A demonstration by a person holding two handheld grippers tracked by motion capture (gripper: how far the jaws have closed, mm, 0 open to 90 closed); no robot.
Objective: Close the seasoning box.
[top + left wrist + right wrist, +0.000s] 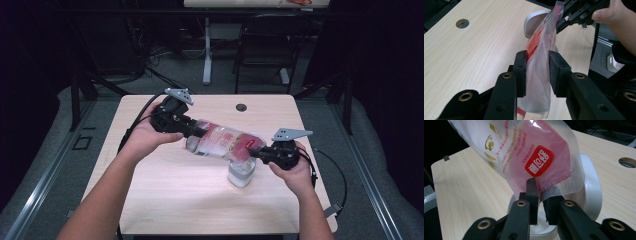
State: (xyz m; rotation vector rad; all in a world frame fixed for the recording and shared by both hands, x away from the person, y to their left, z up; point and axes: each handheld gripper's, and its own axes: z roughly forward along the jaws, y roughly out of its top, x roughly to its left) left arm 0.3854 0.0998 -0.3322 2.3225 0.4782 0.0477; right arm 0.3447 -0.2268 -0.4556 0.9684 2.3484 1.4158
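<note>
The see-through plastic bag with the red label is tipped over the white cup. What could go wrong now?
1. The see-through plastic bag with the red label hangs slanted between the left gripper and the right gripper. If either pinch slips, it might drop.
2. Its low corner sits over the rim of the round white cup; the white grains could miss and land on the pale wooden table.
3. A nudge might tip the cup.
</note>
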